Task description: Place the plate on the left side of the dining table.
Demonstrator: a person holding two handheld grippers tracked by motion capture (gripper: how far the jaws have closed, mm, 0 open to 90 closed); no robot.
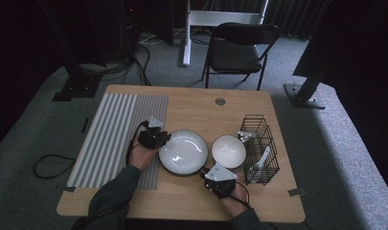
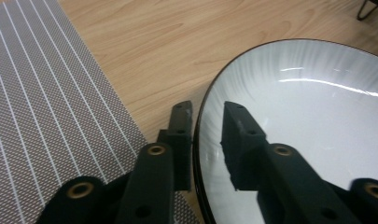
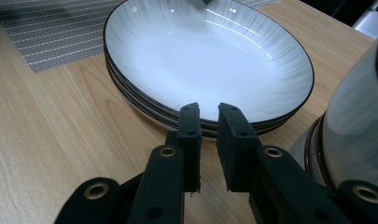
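At the left of the bench [image 1: 191, 103] lay a grey striped mat [image 1: 116, 136], and just past its right edge the left tongs [image 2: 207, 128] had one jaw outside and one jaw inside the rim of the large white plate [image 1: 183, 151]; the jaws straddled that rim closely at the plate's left edge, though whether the pads truly pressed on it could not be told. The plate sat near the middle of the bench, round, lying flat with its hollow upward, so it had no long axis and pointed no way. In the right gripper view it proved to be the top one of a stack of plates [image 3: 144, 100], the lower rims peeping out beneath it. The right tongs [image 3: 209, 122] stood at the near side of that stack, jaws drawn close together with a narrow gap and nothing between them, their tips just short of the stacked rims. Right of the plate, just beside it, stood a smaller white bowl [image 1: 228, 152], and right again a black wire rack [image 1: 260, 149]. The left gripper view cut off the plate's near and right parts, and the right gripper view showed just a blurred grey flank of the bowl
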